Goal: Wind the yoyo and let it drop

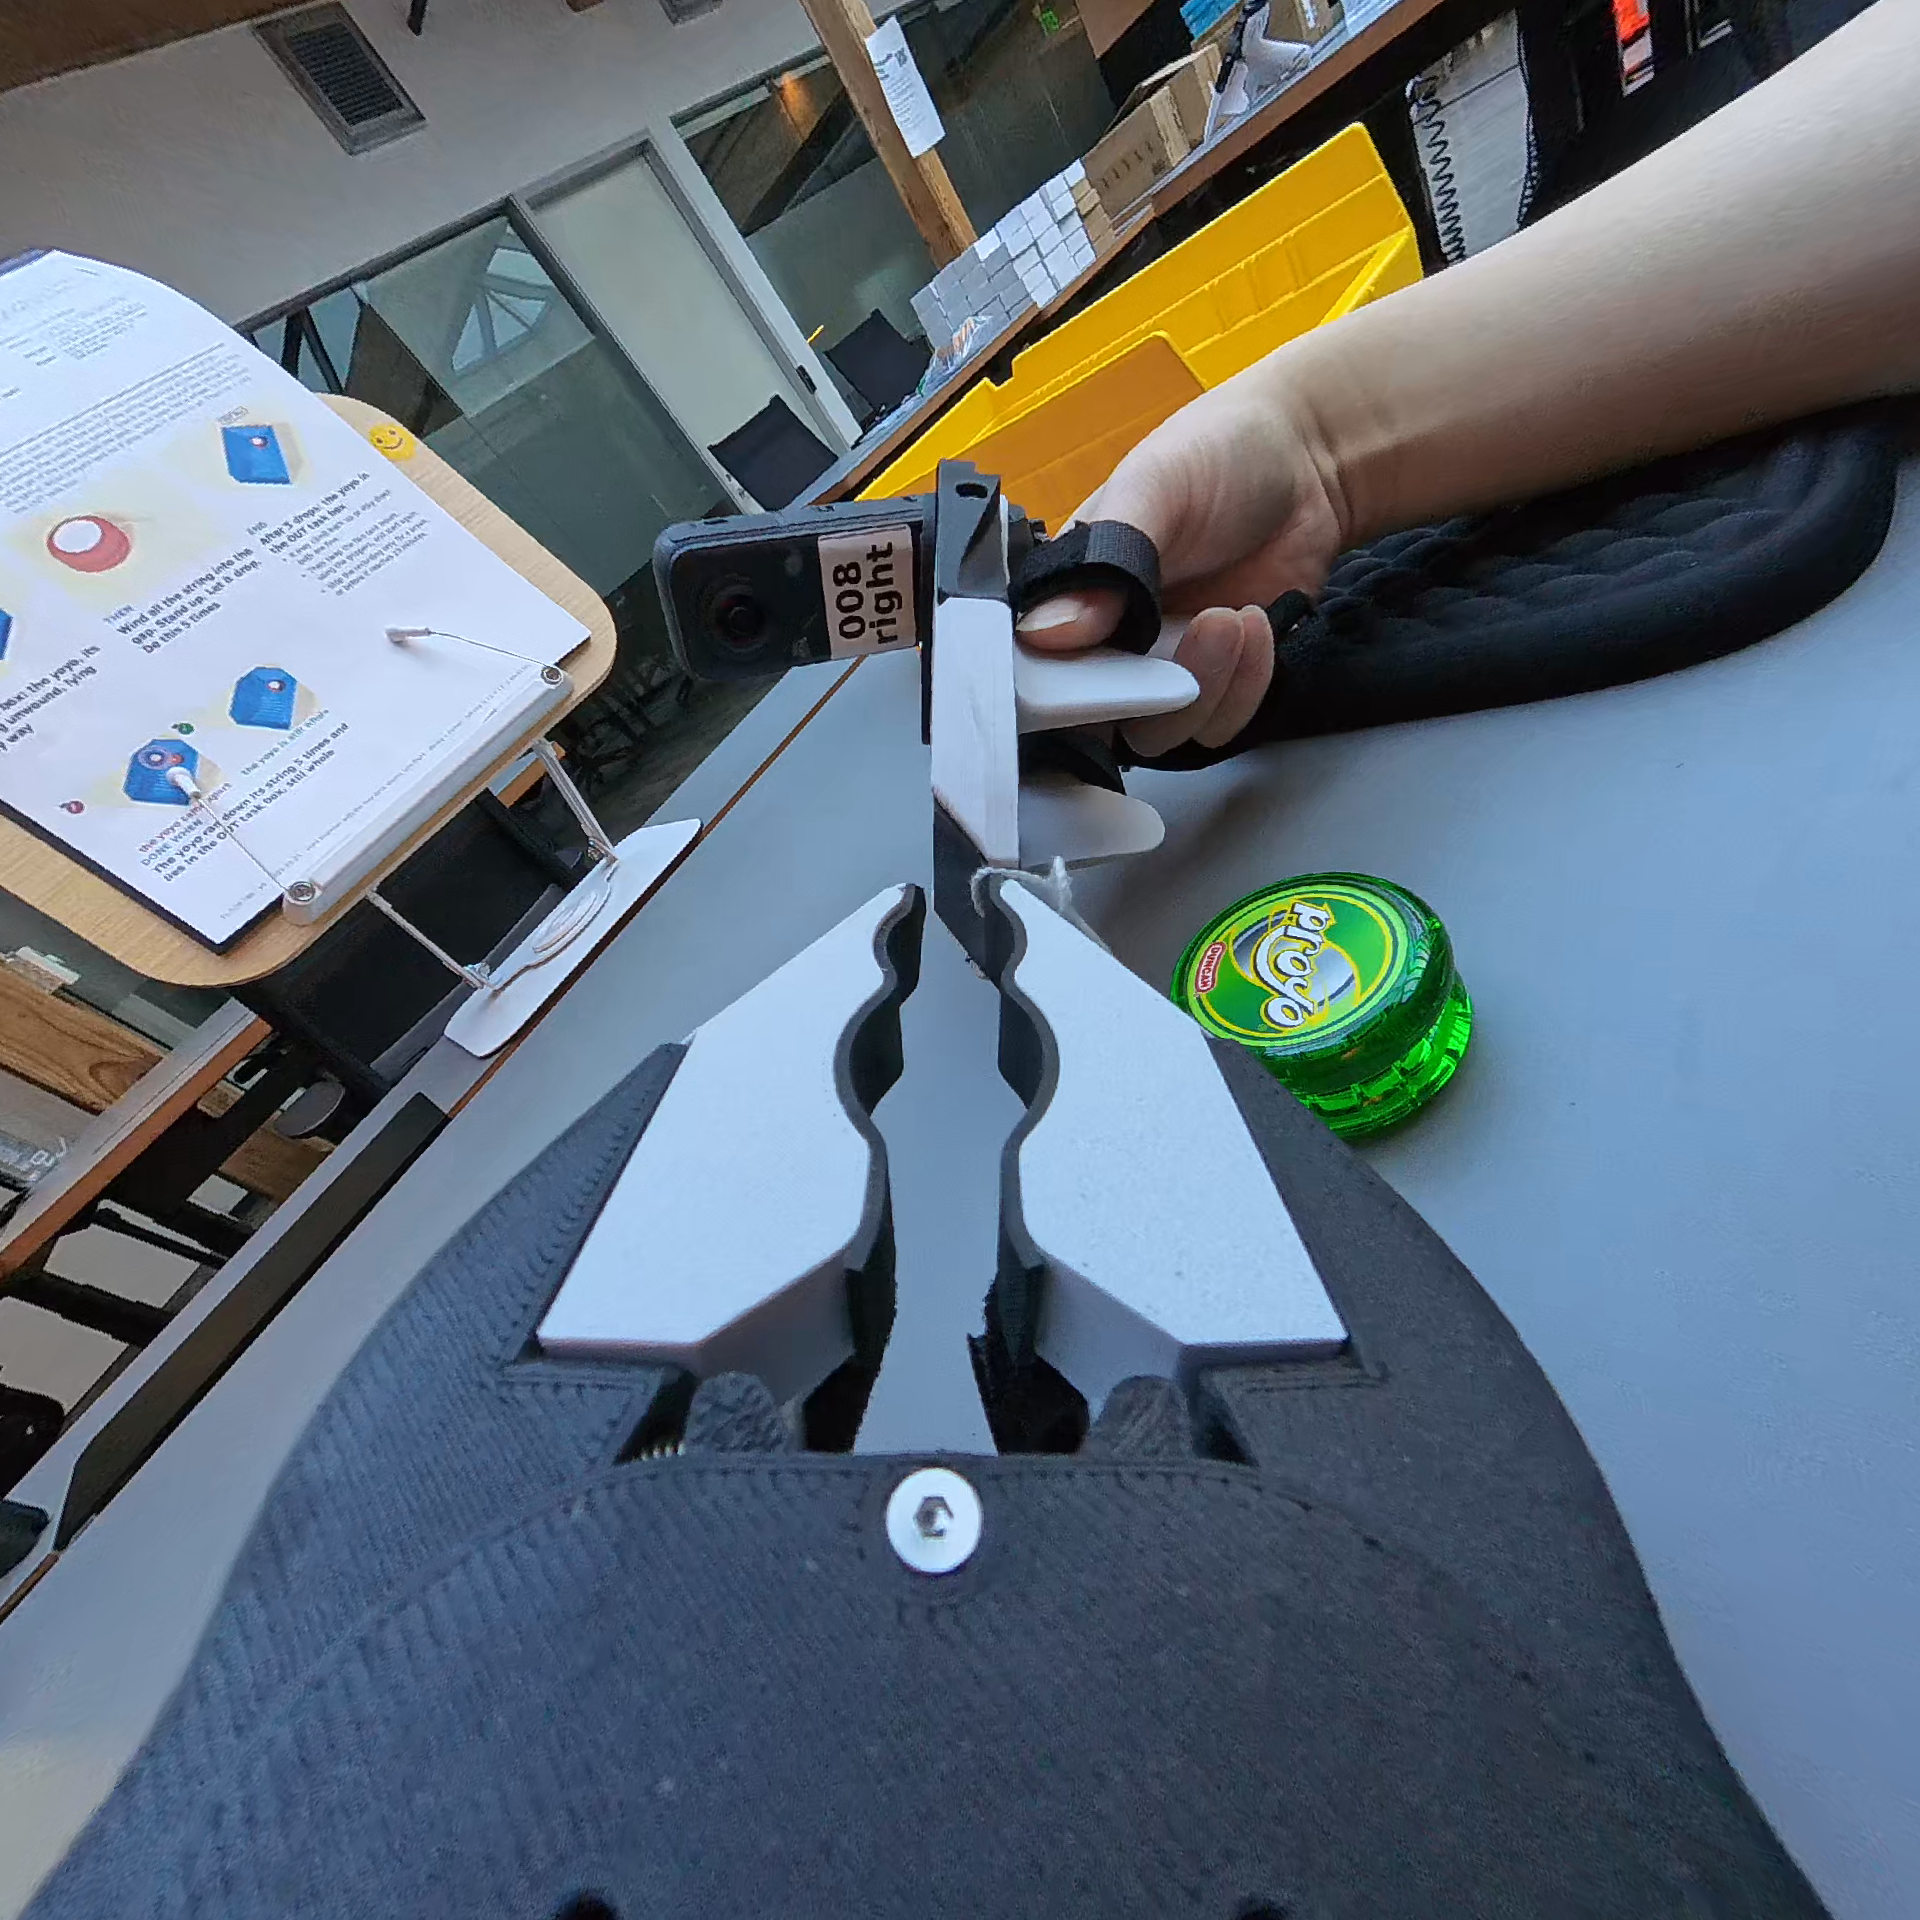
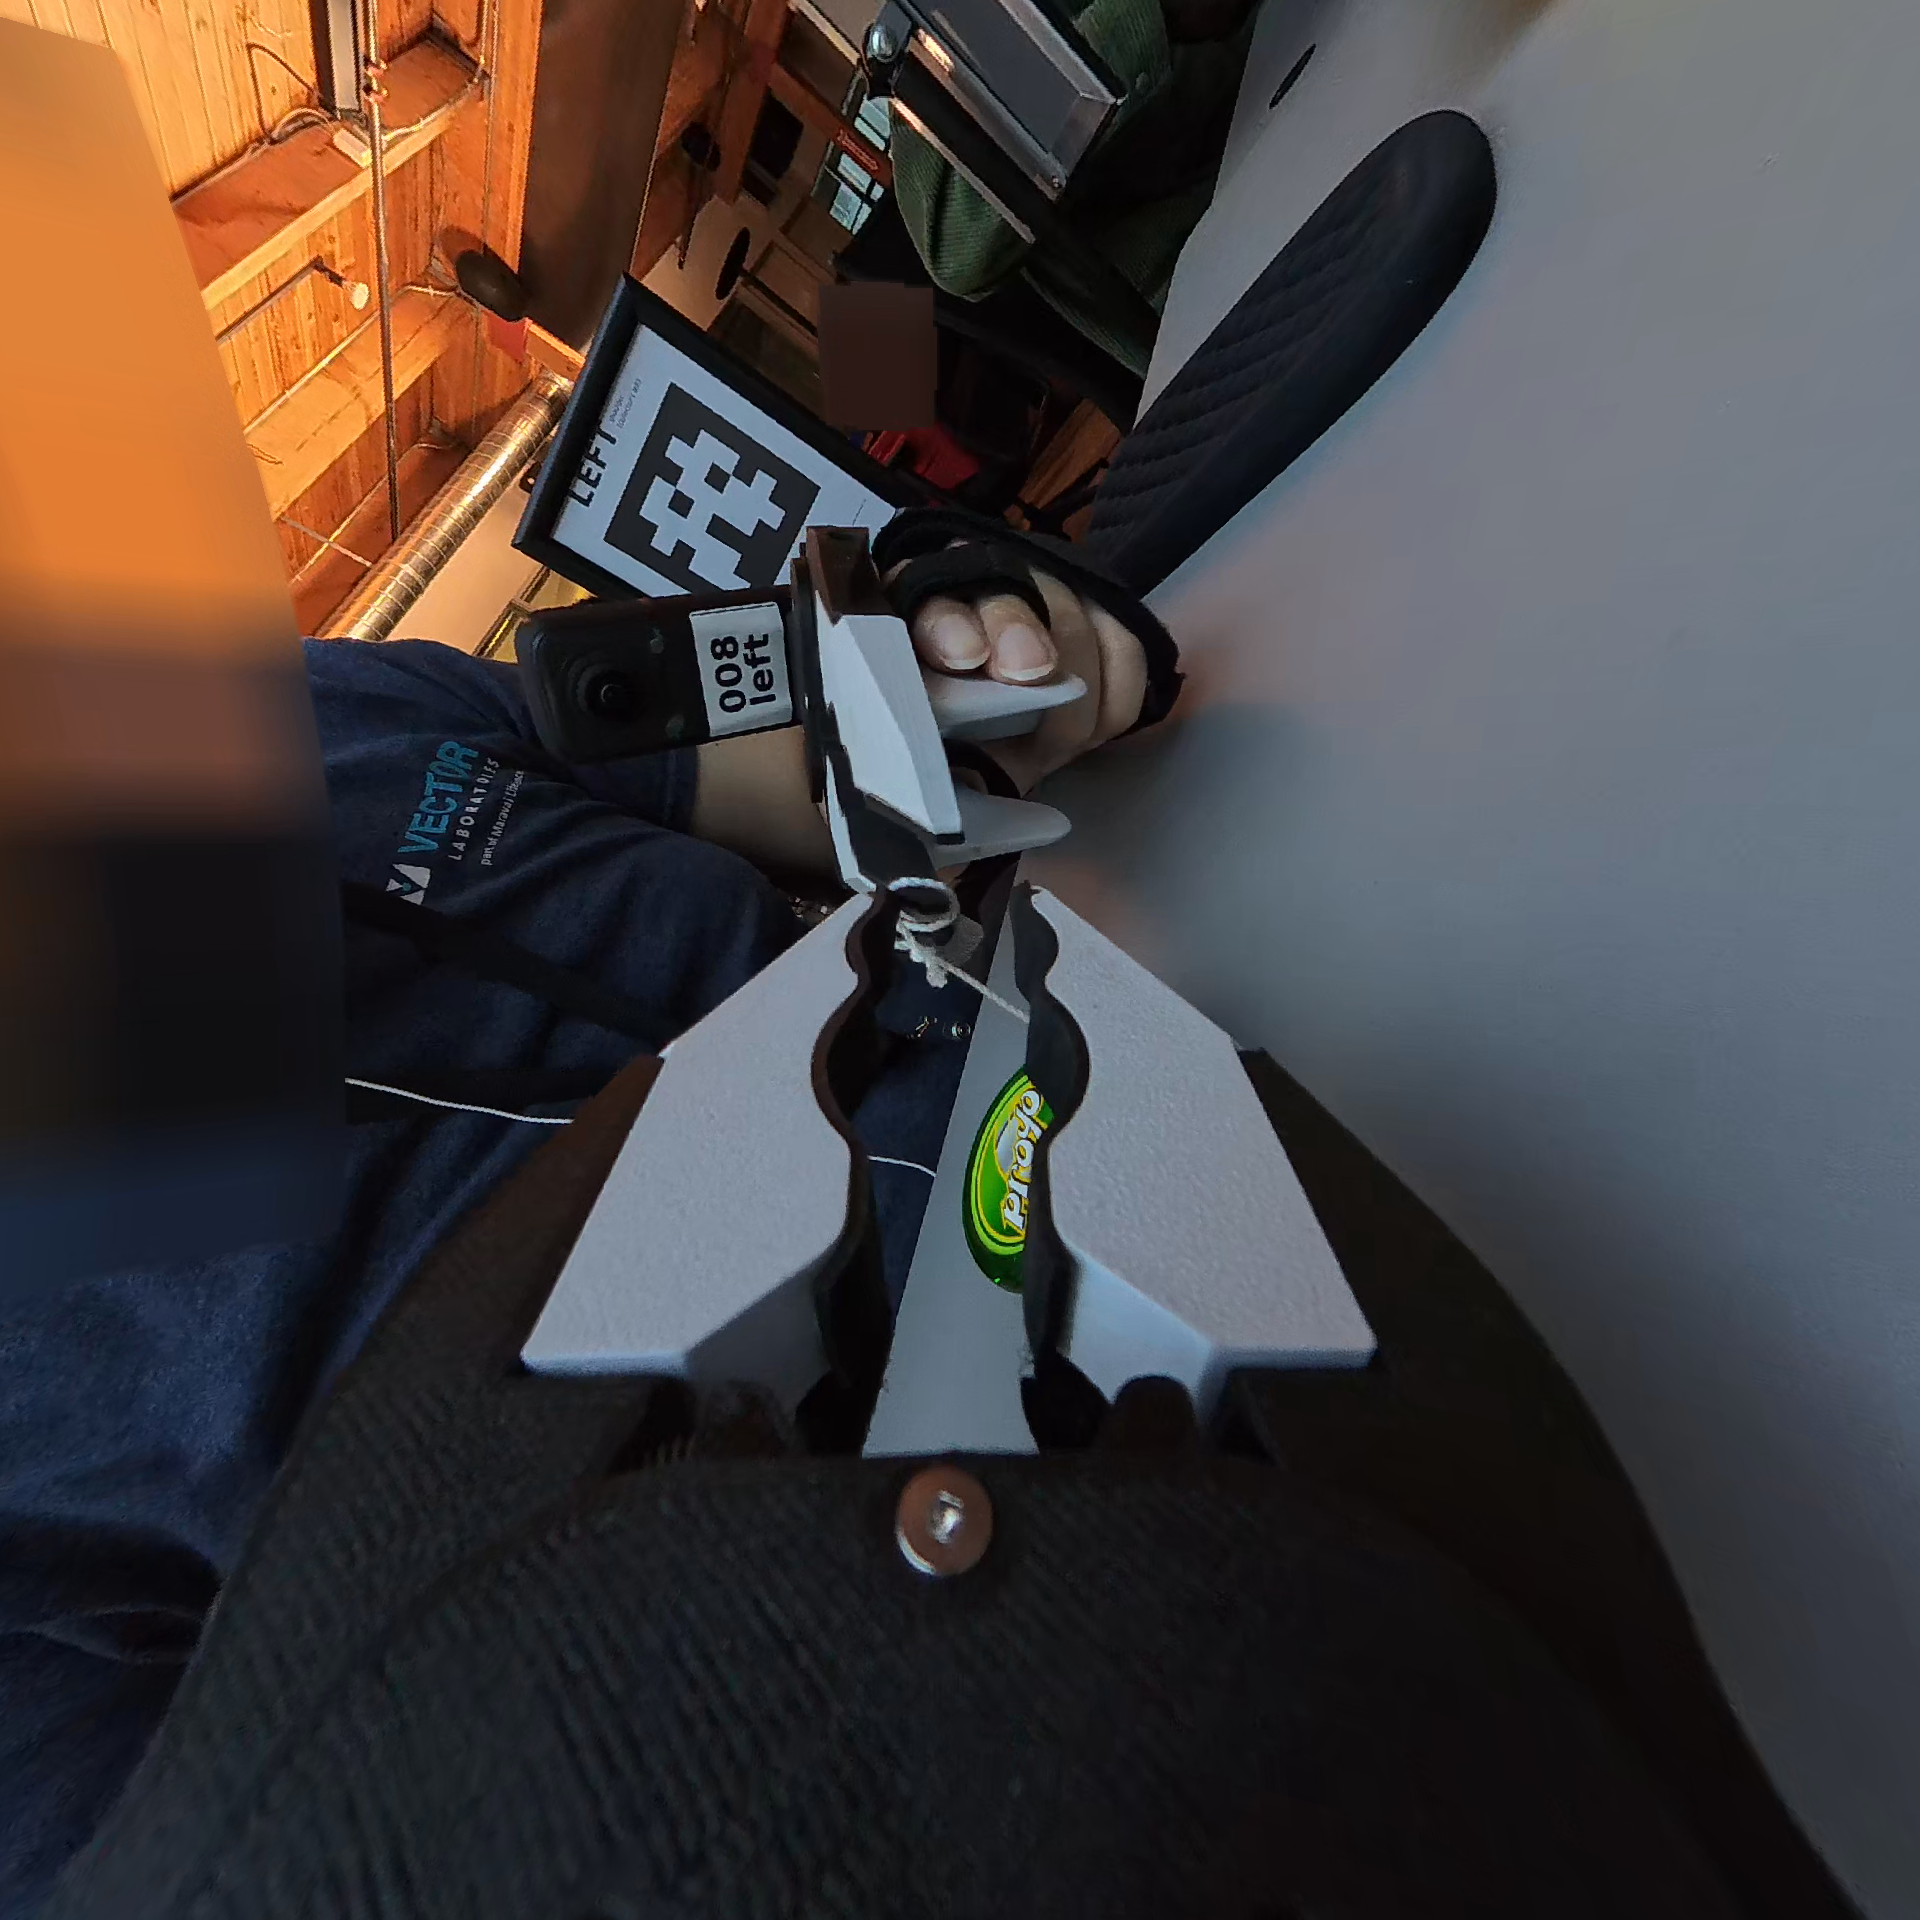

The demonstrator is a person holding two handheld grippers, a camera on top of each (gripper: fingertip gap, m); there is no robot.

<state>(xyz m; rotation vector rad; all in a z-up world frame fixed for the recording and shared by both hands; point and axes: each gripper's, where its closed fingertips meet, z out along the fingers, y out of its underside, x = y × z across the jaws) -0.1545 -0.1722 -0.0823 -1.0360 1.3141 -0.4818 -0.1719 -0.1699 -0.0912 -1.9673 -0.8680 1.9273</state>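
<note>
A green translucent yoyo [image 1: 1325, 997] lies flat on the grey table [image 1: 1662, 935], just right of my left gripper [image 1: 958, 902]. In the right wrist view the yoyo [image 2: 1013, 1184] shows through the gap of my right gripper [image 2: 948, 912]. The two grippers meet tip to tip just above the table, both slightly open. The white string [image 2: 977, 987] runs from the yoyo up to a knotted loop at the tip of the left gripper [image 2: 871, 883]. The loop seems hooked over one left fingertip [image 1: 1003, 896]; I cannot tell if anything pinches it. The right gripper [image 1: 971, 935] stands edge-on.
A black padded wrist rest [image 1: 1610, 582] lies under the right forearm. An instruction sheet on a wooden stand [image 1: 208, 623] stands at the table's left edge. Yellow bins [image 1: 1195, 322] sit behind. The person's torso [image 2: 468, 935] is close at the table edge. Only a small space, under 4 cm, lies between the two pairs of fingers. From either gripper's tips it is about 7 cm to the green translucent yoyo [image 1: 1325, 997].
</note>
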